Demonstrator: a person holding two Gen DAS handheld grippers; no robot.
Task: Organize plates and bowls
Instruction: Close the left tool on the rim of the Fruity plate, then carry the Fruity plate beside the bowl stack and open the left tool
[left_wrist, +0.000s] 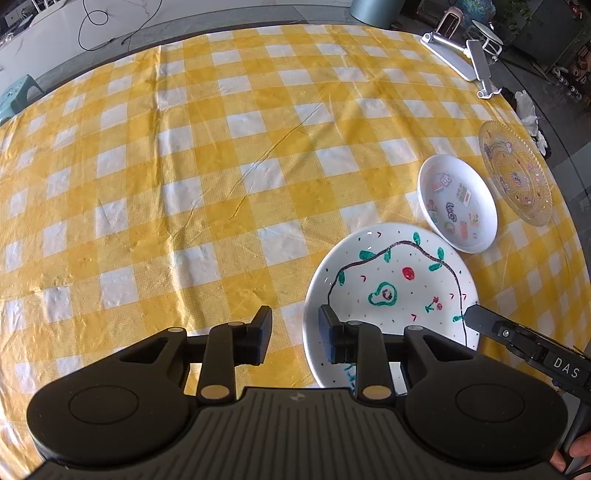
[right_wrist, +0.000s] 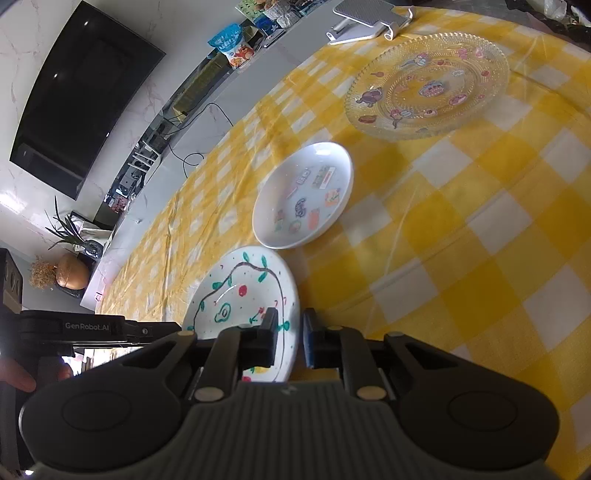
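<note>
The white hand-painted plate (right_wrist: 240, 291) lies nearest on the yellow checked tablecloth (left_wrist: 184, 184). The right gripper (right_wrist: 290, 341) straddles its right rim, nearly closed; the left gripper (left_wrist: 293, 334), part-spread, straddles its left rim.

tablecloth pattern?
Yellow-and-white check tablecloth, clearest in the left wrist view.

- My left gripper's (left_wrist: 293, 334) body hides the painted plate's (left_wrist: 391, 295) near edge at bottom centre.
- My right gripper (right_wrist: 290, 341) covers that plate's lower rim; I can't tell whether its pads press it.
- My hand (left_wrist: 576, 456) is cut off at lower right.
</note>
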